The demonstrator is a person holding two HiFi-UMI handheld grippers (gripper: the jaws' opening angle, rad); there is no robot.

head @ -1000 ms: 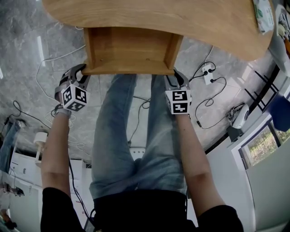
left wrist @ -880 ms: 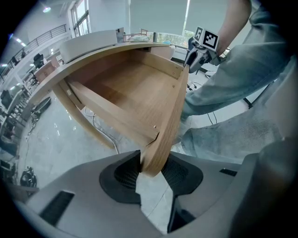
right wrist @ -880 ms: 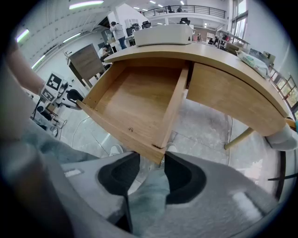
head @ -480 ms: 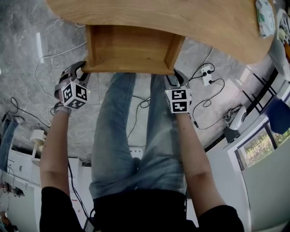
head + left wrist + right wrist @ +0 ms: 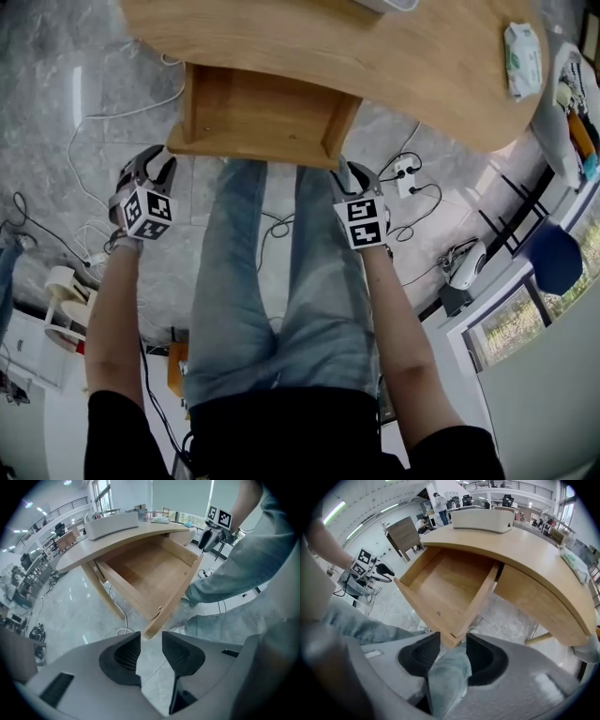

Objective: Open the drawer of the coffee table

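The left tongs [image 5: 151,638] are hanging partly open and gripping nothing. Their jaws have just been easing apart, with only bare floor [image 5: 84,616] showing in the gap and the near corner of the drawer [image 5: 150,581] sitting just beyond the tips, clear of the pads. The right tongs [image 5: 452,641] are likewise standing partly open and empty. The cloth showing in their gap is the person's trouser leg [image 5: 445,677] lower down, and the drawer's other front corner is lying just past the tips, apart from them. Both tongs are pointing steeply downward at either end of the drawer front; in the head view the left one is standing a little clear of it and the right one just beside its corner. The drawer itself is hanging pulled well out from under the coffee table's tabletop [image 5: 375,56], its bare wooden inside lying open to view. So the opening is looking done or nearly so; what is remaining, by my reading, is only drawing the tongs away, unless a fuller pull is wanted.
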